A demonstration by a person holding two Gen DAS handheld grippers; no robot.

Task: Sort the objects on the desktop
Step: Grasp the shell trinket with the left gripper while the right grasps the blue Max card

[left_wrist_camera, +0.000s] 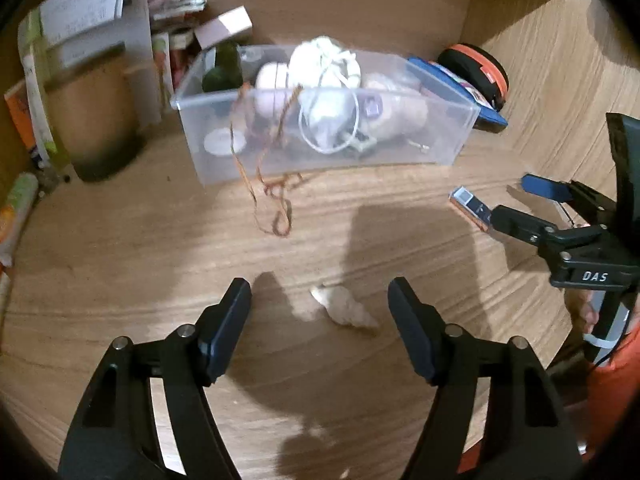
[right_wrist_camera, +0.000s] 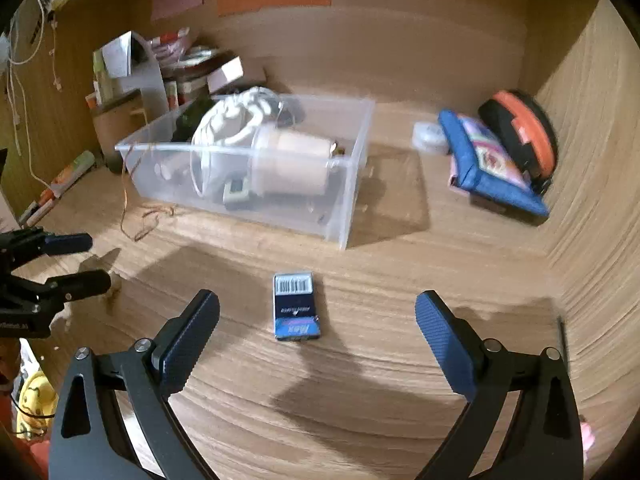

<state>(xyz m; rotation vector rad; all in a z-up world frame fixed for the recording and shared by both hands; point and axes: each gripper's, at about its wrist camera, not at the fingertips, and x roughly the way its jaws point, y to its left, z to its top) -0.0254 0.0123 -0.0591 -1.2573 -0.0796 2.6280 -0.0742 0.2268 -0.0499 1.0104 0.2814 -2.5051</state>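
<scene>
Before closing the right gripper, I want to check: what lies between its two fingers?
In the right wrist view, only the small blue packet lies flat on the desk, between the open right gripper fingers.

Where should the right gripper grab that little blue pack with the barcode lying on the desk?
Grab the small blue pack across its two long edges, coming straight down from above. It lies flat on the desk, so there is no way under it. It already sits between the open fingers of the right gripper, and its narrow width faces them.
</scene>
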